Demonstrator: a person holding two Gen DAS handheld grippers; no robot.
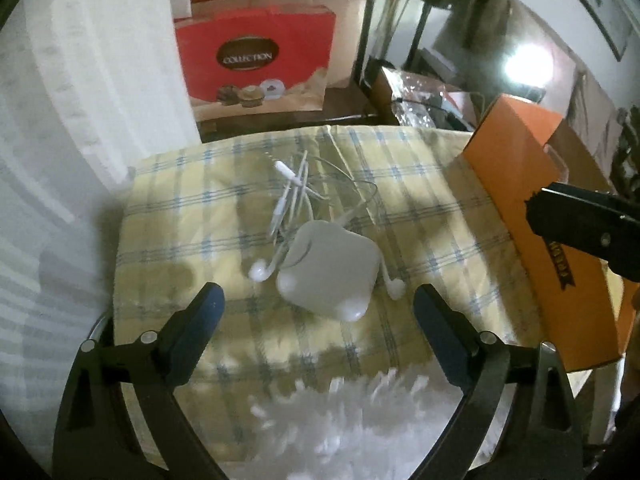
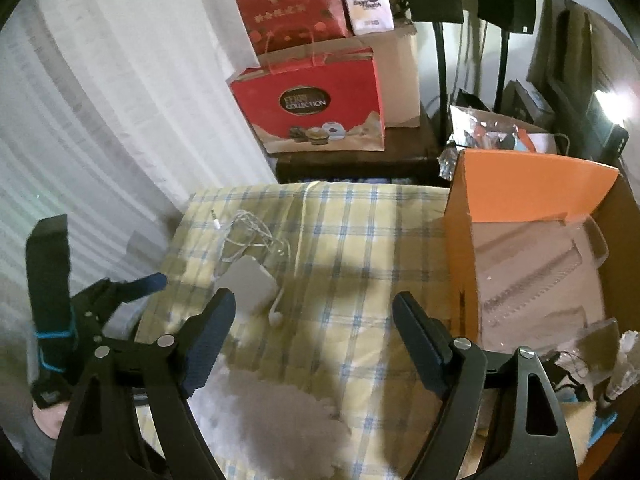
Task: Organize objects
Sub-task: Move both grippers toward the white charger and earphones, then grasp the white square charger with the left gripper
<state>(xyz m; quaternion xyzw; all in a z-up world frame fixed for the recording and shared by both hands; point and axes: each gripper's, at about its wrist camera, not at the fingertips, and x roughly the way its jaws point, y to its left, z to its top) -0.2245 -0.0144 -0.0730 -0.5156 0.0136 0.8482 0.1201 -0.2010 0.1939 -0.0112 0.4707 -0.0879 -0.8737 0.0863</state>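
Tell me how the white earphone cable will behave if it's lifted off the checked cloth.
The earphone cable lies in loose tangled loops, so it will probably hang limp and trail. It looks thin, likely very light. One stretch seems to run under the white case, so lifting may drag or tip that case.

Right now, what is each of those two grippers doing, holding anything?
Left gripper: open, holding nothing, jaws either side of the white earphone case without touching it.
Right gripper: open, empty, above the checked cloth.
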